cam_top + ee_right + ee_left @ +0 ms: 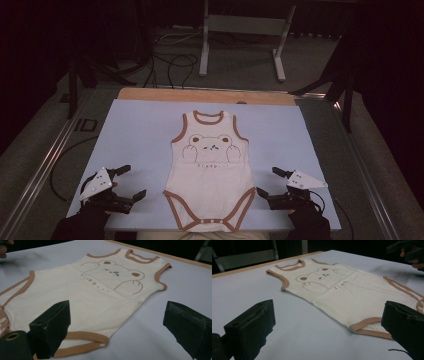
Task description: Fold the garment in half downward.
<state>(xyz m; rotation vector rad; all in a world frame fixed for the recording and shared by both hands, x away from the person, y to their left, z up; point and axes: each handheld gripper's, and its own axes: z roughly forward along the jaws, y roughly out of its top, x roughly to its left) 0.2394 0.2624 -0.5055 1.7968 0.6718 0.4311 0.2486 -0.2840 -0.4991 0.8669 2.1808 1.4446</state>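
Observation:
A cream baby bodysuit (210,172) with brown trim and a bear print lies flat, neck away from me, in the middle of a light blue mat (135,130). My left gripper (132,182) rests low beside the suit's left leg opening, jaws wide apart with nothing between them. My right gripper (267,181) stands open beside the right leg opening. In the left gripper view the bodysuit (342,292) stretches ahead of the open left gripper (327,325), whose right jaw is near the hem. In the right gripper view the open right gripper (117,325) straddles the bodysuit's (87,295) lower corner.
The mat covers a wooden table (200,95) whose far edge shows bare. Metal rails (45,160) run along both sides. A white stand (240,30) and cables (175,65) are on the floor beyond. The other hand (412,255) appears at the top right of the left gripper view.

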